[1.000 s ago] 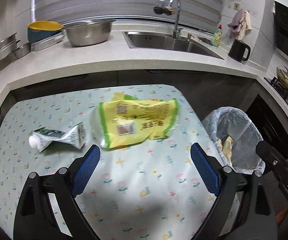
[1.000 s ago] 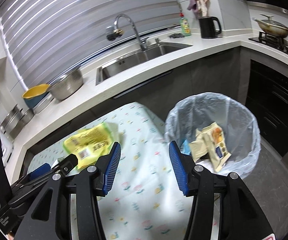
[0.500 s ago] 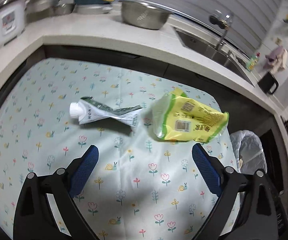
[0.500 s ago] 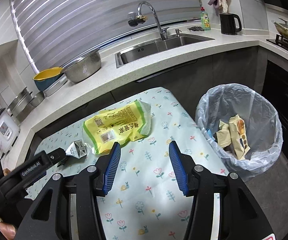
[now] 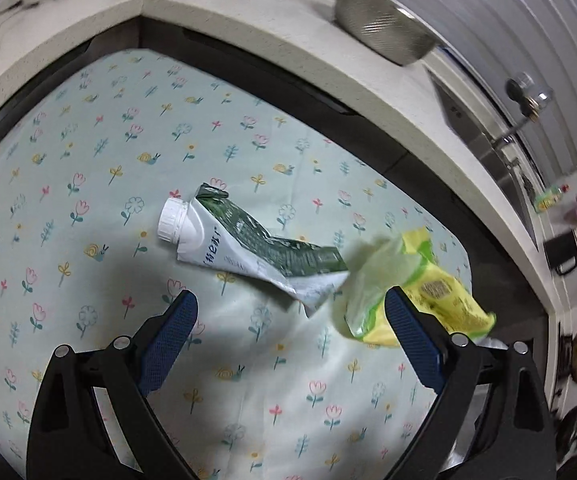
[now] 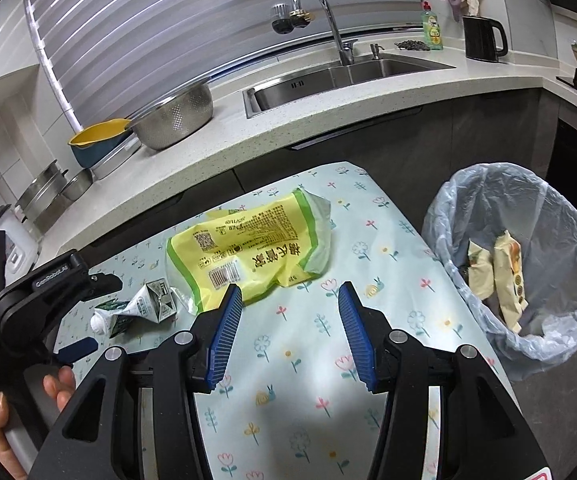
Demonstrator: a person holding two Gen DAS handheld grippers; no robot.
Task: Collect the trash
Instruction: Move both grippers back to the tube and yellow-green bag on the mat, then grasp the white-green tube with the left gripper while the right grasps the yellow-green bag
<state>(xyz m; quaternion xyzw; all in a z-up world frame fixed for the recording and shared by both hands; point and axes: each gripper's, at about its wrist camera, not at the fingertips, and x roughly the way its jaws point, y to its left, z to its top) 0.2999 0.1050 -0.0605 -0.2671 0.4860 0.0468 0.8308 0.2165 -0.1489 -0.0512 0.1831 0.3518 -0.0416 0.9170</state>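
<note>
The left gripper (image 5: 290, 330) is held wide apart and empty above a crushed green-and-white carton (image 5: 244, 250) on the floral tablecloth (image 5: 88, 184). The right gripper (image 6: 290, 330) is likewise spread and empty, just short of a crumpled yellow plastic bag (image 6: 248, 252); a plastic-lined trash bin (image 6: 544, 216) is seen beside the table.

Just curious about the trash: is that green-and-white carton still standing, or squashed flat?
Squashed and lying on its side. The carton looks crumpled and twisted on the tablecloth, white cap still on.
</note>
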